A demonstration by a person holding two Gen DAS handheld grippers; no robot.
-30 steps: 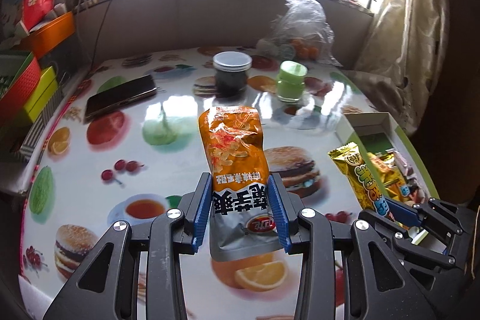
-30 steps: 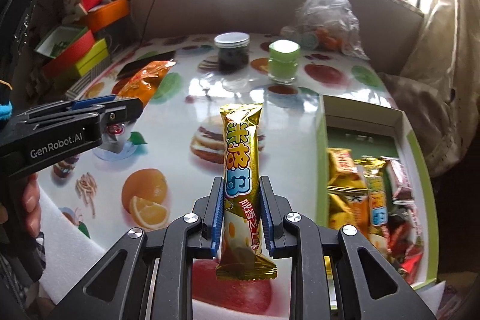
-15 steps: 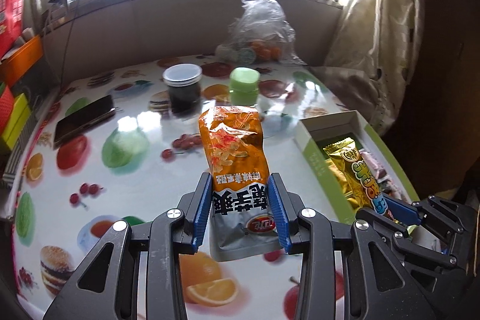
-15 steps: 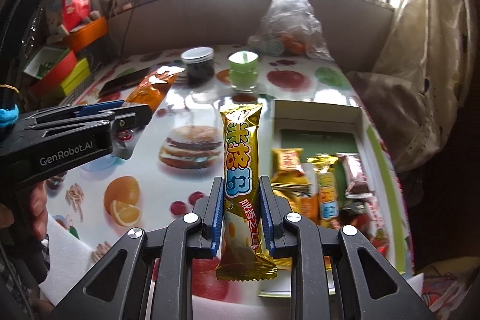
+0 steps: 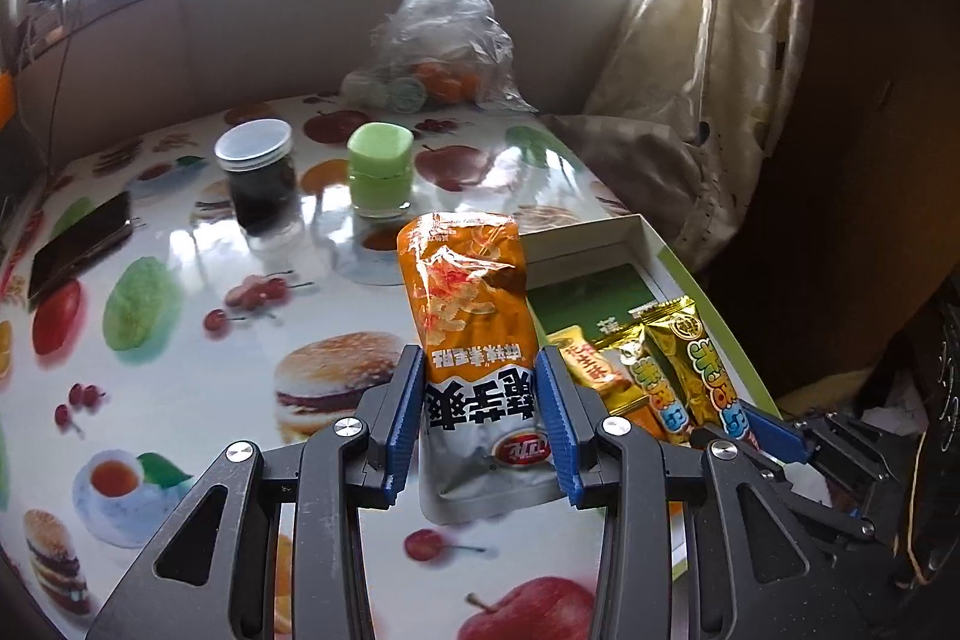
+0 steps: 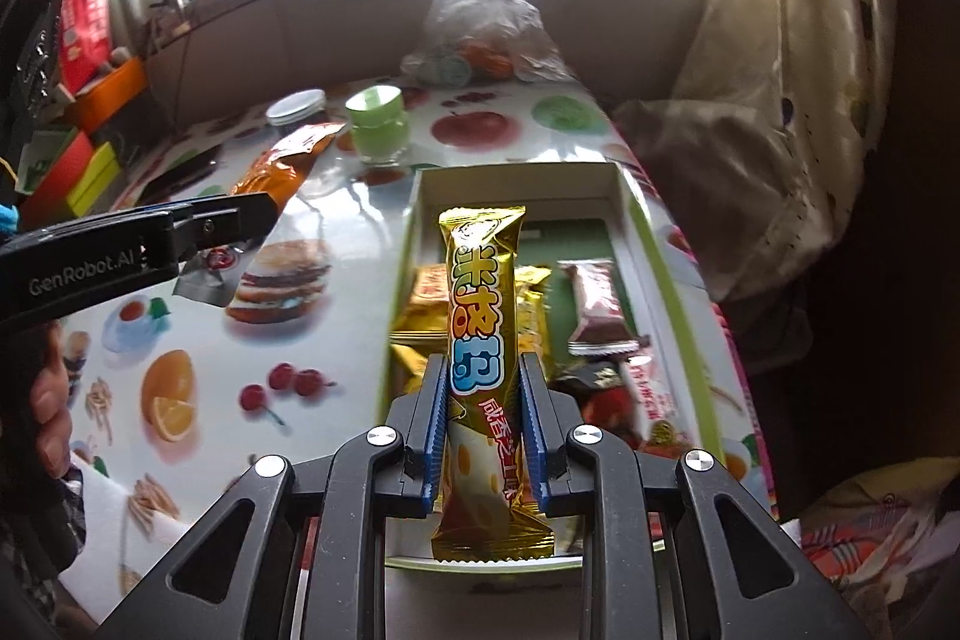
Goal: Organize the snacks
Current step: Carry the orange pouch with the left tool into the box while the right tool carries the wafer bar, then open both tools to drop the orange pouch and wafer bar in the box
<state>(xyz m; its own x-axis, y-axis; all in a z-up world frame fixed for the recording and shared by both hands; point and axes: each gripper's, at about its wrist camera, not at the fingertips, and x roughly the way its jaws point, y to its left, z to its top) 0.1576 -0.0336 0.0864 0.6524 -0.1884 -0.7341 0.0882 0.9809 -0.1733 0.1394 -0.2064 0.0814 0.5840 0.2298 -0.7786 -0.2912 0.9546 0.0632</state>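
Surface: fruit-and-burger print tablecloth (image 5: 180, 340), barred window behind, patterned curtain (image 5: 720, 40) at 2 o'clock.
Left gripper (image 5: 480, 418): jaws pinching orange-and-silver chip bag (image 5: 468, 316) by its lower half, bag upright, in the air over the cloth just left of the box.
Right gripper (image 6: 483, 418): jaws nearly together, pinching gold snack bar (image 6: 480, 310) near its lower half, bar upright, in the air over the box.
Box (image 6: 630, 196): white walls, green rim, open, at 1 o'clock from the left gripper; holds gold packets (image 5: 648, 382) and red-brown wrapped bar (image 6: 594, 304), lying flat.
Jars: dark jar with clear lid (image 5: 258, 178) and green jar (image 5: 381, 169), side by side, 12 o'clock.
Phone (image 5: 78, 244): flat, 10 o'clock.
Plastic bag (image 5: 444, 40): far edge, holds oranges.
Person: fingers (image 6: 48, 412) on the left gripper's handle.
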